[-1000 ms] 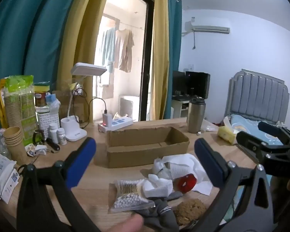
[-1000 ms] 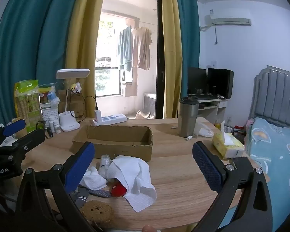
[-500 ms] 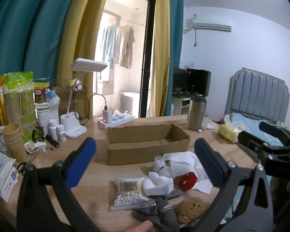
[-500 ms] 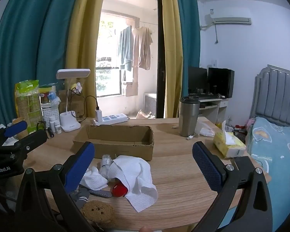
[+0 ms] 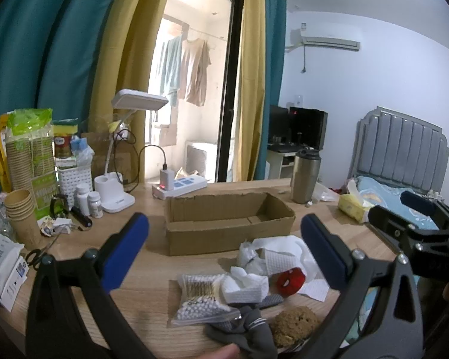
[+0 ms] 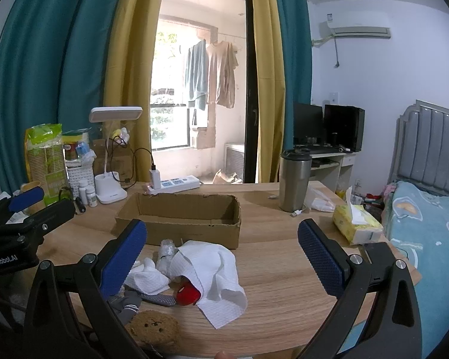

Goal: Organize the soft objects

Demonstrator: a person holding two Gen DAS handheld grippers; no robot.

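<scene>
Both grippers above wooden table (image 6: pixel 284 269), pile of soft items at near edge, cardboard box (image 5: pixel 229 224) just behind it. Left gripper (image 5: pixel 224 249) and right gripper (image 6: pixel 221 252): jaws spread wide, nothing held. Pile, left to right in left wrist view: bag of cotton swabs (image 5: pixel 199 297), folded white pads (image 5: pixel 245 287), red plush (image 5: pixel 290 279), large white cloth (image 6: pixel 208 269); gray sock (image 5: pixel 248 327) and brown bear plush (image 6: pixel 154 327) nearest table edge. Step judged: approach for 1st pick, box as likely bin. To do well: take 1 top item w/o overlap, e.g. the cloth; pinch a raised fold, lift straight up so neighbours aren't dragged along. Edges: bear and sock sit close to near edge, so pull inward, not toward operator. Open room: bare wood right of pile toward tissue pack (image 6: pixel 356 224); steel tumbler (image 6: pixel 294 179) stands well apart at right rear; left side crowded w/ paper cups (image 5: pixel 21 212), bottles, lamp (image 5: pixel 116 179). Box walls low, interior empty as far as visible.
</scene>
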